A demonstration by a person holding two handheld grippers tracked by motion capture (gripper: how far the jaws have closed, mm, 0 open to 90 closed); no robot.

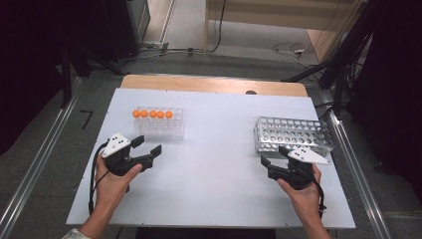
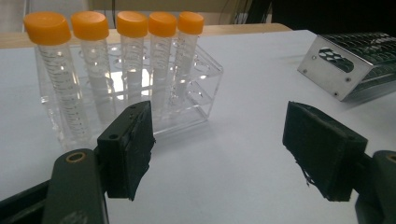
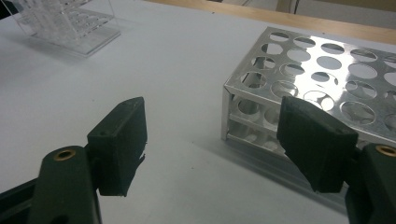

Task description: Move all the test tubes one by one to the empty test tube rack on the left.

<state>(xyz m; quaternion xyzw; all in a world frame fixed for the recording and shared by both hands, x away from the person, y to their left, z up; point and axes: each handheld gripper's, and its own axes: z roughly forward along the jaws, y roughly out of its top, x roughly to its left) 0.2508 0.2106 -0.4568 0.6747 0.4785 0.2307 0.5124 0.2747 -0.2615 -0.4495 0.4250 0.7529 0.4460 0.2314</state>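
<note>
Five orange-capped tubes [image 2: 133, 56] stand just beyond the wide-open left hand-held gripper [image 2: 219, 149].

This looks like a lab. A white surface [image 1: 214, 164] carries a clear rack [image 1: 160, 124] of orange-capped tubes [image 2: 95, 65] at far left and a perforated metal rack [image 1: 293, 134] at right, with cables [image 1: 219, 30] trailing over the floor beyond.

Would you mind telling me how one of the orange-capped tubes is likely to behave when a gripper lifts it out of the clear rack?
The orange-capped tubes look like smooth clear plastic, so one may slip in a light grip. They are tall and narrow, so probably light but apt to tip or roll once laid down. The clear rack also looks light and might lift along.
</note>
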